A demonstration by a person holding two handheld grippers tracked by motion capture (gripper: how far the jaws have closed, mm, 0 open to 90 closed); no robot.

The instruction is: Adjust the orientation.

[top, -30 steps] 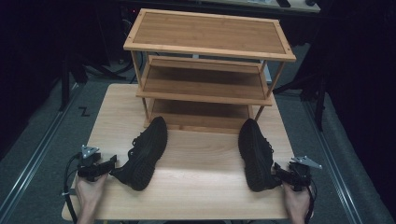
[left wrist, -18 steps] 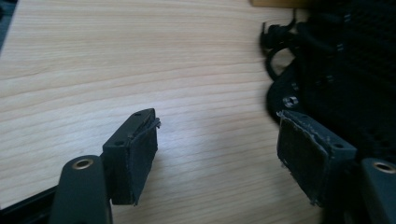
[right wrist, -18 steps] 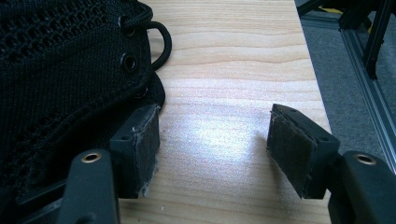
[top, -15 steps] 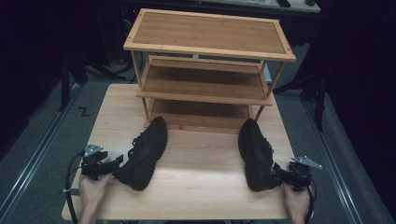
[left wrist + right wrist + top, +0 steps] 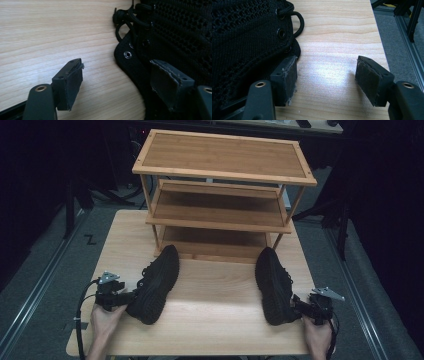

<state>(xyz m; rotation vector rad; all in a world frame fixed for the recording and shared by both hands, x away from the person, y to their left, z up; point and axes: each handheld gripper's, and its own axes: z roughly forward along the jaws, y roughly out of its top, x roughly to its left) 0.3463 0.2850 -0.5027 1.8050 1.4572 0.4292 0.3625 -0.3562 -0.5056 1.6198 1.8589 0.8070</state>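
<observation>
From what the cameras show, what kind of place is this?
Probably a lab or test room: a small wooden table holding a bare shoe rack, metal rails on grey floor, dark surroundings.

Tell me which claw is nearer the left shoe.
Left. The left claw sits open right at the left shoe by its heel side; the right claw is across the table beside the right shoe.

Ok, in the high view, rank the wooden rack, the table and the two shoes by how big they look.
1. Table, largest.
2. Wooden rack, though it stands higher, nearer the camera, so the gap is unsure.
3. Left shoe and right shoe: these look alike, so no ranking between them.
</observation>
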